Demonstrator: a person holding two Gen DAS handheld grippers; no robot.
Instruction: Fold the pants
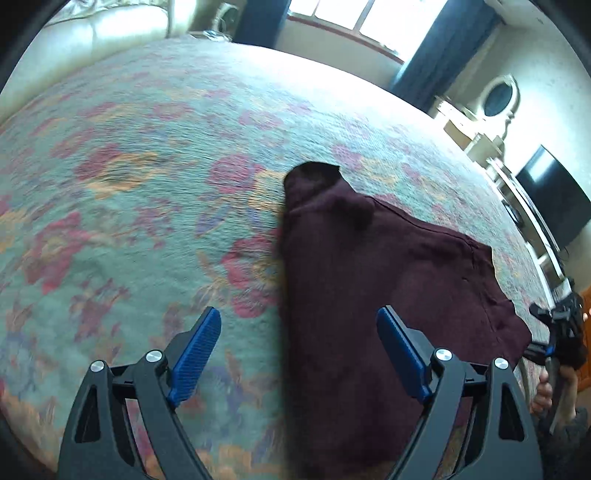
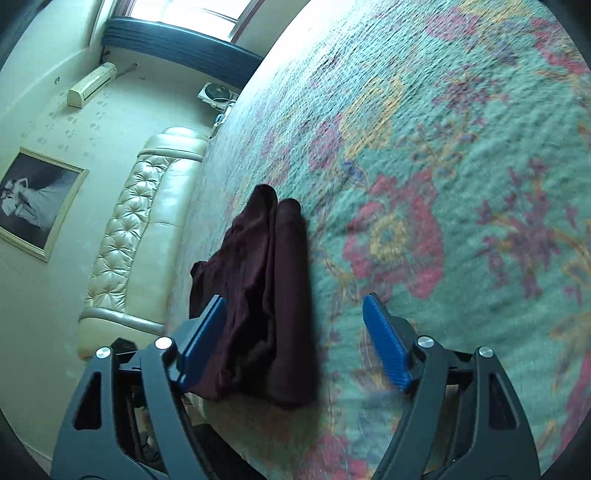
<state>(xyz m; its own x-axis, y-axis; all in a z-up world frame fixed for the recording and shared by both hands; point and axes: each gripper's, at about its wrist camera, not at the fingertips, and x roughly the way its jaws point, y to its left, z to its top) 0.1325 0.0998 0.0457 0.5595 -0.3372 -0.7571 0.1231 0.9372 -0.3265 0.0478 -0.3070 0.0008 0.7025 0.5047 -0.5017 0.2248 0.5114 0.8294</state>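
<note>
pants (image 1: pixel 388 280) lie on the floral bedspread (image 1: pixel 147 184), legs doubled lengthwise; by appearance one cross fold is left. left gripper (image 1: pixel 299 354) and right gripper (image 2: pixel 295 339) both hover released, grasping nothing. only the right view shows the legs' stacked ends (left view shows the flat spread).

Daylight from window (image 1: pixel 365 22), blown out white, same in right wrist view (image 2: pixel 192 11). Room evenly bright, wall near the window washed out. Heavy fisheye bend in both views, black vignette at the corners, bedspread (image 1: pixel 147 184) bulges like a dome. Motion blur smears the floral pattern, strongest at left and lower edges. Pants (image 1: pixel 369 288) read very dark, folds barely visible, edges soft; they cast a soft shadow on the bedspread in the right view. Blue pads (image 2: pixel 384 347) fairly sharp. Slight green-teal cast.
</note>
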